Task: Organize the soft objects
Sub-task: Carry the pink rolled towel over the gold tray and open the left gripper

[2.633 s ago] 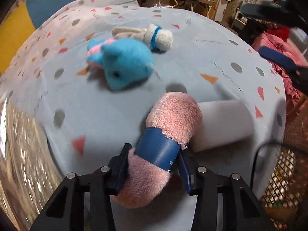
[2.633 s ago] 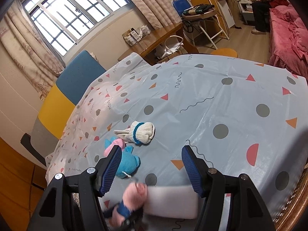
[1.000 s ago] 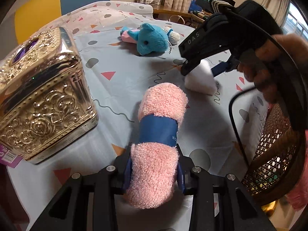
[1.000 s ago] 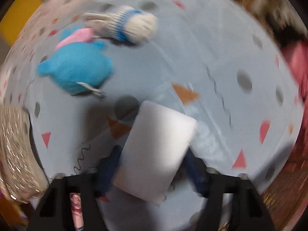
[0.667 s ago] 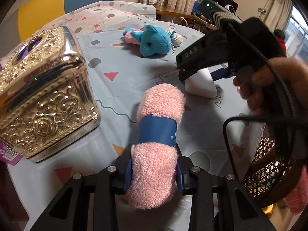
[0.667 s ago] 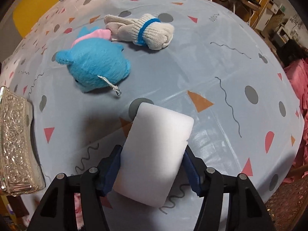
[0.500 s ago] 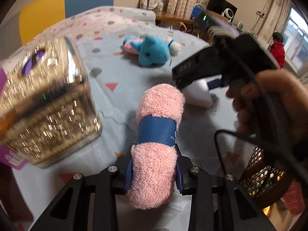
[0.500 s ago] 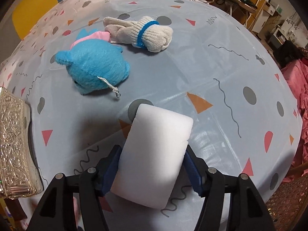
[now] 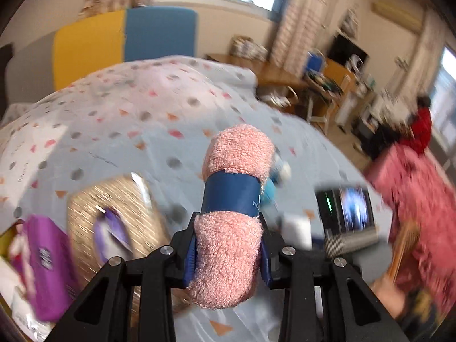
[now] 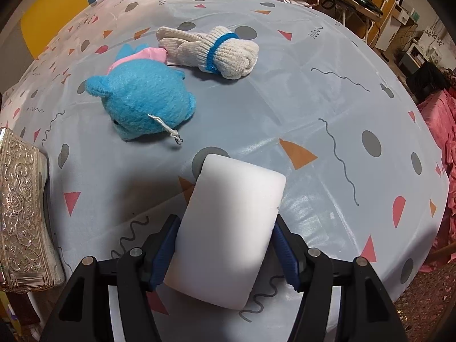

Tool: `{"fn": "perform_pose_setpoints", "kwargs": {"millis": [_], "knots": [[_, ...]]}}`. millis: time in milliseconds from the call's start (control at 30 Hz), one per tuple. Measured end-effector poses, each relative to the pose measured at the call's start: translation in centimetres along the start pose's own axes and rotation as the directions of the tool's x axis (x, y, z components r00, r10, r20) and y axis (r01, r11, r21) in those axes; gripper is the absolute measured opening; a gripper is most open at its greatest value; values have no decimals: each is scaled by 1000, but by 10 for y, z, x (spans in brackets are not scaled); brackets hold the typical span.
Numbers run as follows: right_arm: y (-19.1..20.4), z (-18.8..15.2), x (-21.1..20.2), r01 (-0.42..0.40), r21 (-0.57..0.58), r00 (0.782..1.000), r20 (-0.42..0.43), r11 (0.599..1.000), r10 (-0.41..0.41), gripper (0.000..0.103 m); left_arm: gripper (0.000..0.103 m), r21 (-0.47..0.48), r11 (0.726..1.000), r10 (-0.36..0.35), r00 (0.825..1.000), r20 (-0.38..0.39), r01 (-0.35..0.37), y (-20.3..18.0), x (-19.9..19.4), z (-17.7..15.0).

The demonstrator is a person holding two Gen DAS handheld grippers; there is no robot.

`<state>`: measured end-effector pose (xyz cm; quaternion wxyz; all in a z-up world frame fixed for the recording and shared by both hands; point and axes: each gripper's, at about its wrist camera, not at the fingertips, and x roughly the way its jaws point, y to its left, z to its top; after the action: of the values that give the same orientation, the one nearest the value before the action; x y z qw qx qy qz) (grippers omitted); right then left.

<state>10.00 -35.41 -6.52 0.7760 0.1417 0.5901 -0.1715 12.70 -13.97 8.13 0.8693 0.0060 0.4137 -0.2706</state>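
1. Jaws of the left gripper (image 9: 228, 249) are clamped on the pink towel roll (image 9: 232, 208), gripped below its blue band so it stands clear of the tablecloth (image 9: 114, 131).
2. Right gripper (image 10: 225, 249) pinches the white sponge (image 10: 228, 228), which sits just above the table, near the blue plush (image 10: 142, 99) and glove bundle (image 10: 216, 50).
3. Against a second ago, the left view has lifted sharply; the gold box (image 9: 114, 213) now lies below.

Your table's patterned cloth (image 10: 327, 91) carries 1 blue plush toy (image 10: 142, 104), 1 rolled glove (image 10: 216, 51) beyond it, 1 ornate box (image 10: 20, 211) left.
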Motion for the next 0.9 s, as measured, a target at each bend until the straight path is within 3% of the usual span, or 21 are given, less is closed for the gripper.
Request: {"fn": "perform_pose_setpoints", "kwargs": {"millis": [233,400,533,600,700,900], "knots": [[4,1,6,0,-23,1000,0,1000,0,65,35,-144,982,133,986,101,-118,81,-43,25],[8,-1,4,-2,-35,1000,3,999,2,65,35,-223,957,220,965,144,-185,128,-72,13],[13,-3,4,8,-53,1000,10,999,-8,65,36,-263,933,299,938,177,-248,152,-97,-11],[14,-3,4,10,-58,1000,11,998,-9,65,36,-287,909,364,910,200,-300,161,-113,-31],[14,-2,5,8,-57,1000,9,998,-8,65,36,-321,884,417,883,214,-339,171,-129,-57],[18,-3,9,17,-71,1000,13,997,-16,65,36,-374,838,490,849,198,-397,187,-147,-103]]}}
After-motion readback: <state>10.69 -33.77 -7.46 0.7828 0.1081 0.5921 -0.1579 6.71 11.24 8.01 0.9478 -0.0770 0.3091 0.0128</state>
